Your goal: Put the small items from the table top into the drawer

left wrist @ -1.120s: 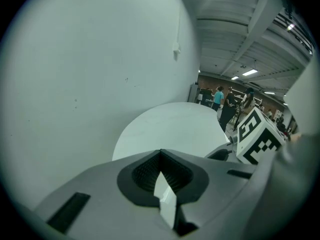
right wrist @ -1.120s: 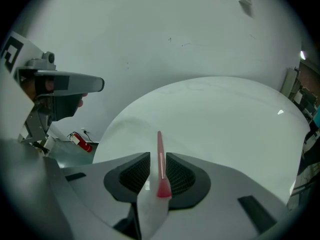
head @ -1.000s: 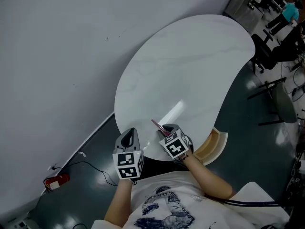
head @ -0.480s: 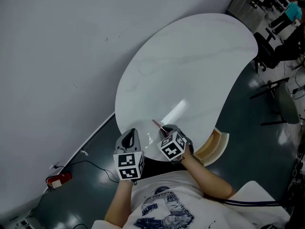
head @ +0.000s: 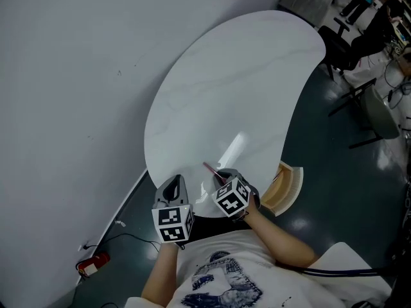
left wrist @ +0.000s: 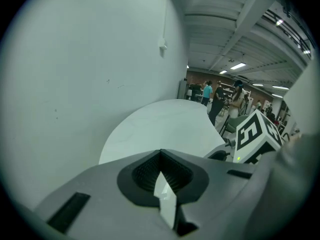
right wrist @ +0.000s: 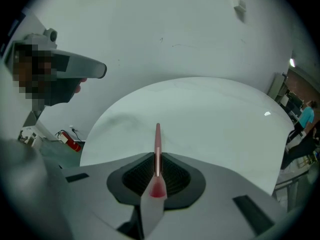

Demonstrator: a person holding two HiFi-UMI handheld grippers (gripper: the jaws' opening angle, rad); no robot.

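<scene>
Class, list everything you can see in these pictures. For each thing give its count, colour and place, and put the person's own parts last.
table: one, white, curved, beside the wall
pen: one, reddish, between the right gripper's jaws, over the table's near edge
drawer: one, light wood, open at the table's near right side
wall: one, grey, left of the table
floor: one, dark green, around the table
red object: one, on the floor at lower left, with a cable
chairs: at least two, dark and grey, far right
people: several, background, too small to describe
left gripper: one, grey, jaws together, empty
right gripper: one, grey, shut on the pen
shirt: one, white, printed, bottom
</scene>
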